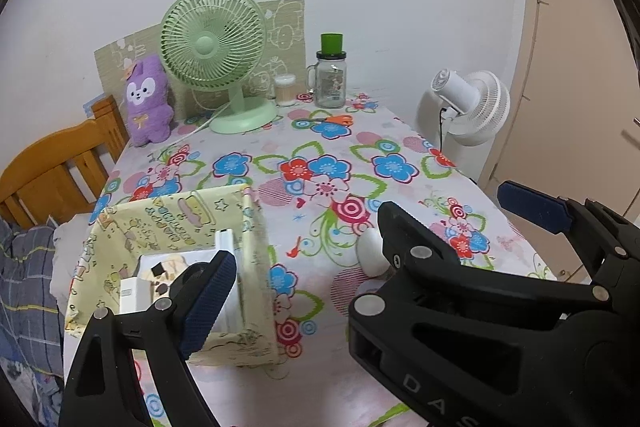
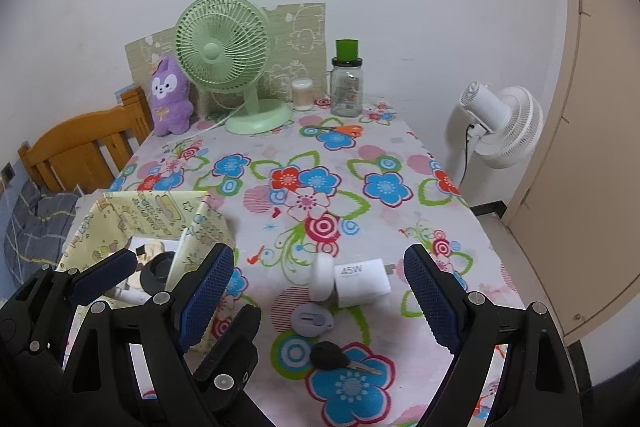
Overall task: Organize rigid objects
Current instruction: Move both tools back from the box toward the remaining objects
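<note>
Wide-open and empty, the right gripper (image 2: 320, 291) hovers over a white 45W charger (image 2: 362, 282) on the floral tablecloth (image 2: 360, 163), while the left gripper (image 2: 148, 267), also spread, hangs above the yellow box (image 2: 132, 215).

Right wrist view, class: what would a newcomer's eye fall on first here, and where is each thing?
The flowered tablecloth fills the view, loud with blue and red blooms. At the back stands a green fan with a purple plush toy to its left. Near the front, between the open fingers of the right gripper, lie a white charger and a black key; a yellow box sits to the left.
</note>
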The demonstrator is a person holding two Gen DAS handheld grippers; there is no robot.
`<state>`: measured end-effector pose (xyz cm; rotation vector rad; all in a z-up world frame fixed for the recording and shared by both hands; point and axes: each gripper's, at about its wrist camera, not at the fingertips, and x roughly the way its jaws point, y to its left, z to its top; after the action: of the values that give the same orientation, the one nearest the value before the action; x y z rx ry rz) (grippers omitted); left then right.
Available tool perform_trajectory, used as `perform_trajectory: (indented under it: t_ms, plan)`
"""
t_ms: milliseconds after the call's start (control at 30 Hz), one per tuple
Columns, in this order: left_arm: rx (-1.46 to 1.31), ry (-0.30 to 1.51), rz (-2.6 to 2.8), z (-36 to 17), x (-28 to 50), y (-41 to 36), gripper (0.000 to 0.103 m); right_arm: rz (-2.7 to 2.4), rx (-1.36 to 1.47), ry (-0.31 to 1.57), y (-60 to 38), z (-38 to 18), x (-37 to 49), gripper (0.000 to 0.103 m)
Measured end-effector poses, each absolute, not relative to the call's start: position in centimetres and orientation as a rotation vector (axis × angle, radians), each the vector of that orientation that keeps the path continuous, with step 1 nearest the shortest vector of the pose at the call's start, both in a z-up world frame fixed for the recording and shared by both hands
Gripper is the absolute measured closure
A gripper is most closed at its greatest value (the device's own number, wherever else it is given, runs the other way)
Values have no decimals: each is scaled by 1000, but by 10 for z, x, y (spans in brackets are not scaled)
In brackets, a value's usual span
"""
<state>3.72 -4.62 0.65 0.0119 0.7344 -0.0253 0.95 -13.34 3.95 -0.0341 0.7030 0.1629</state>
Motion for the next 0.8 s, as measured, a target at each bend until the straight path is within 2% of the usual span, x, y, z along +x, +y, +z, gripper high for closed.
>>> perform_trajectory:
  t_ms: [800]
  plan:
    - [58,681,-40,-28,44,-94,11,161,-44,693,-179,5,16,14]
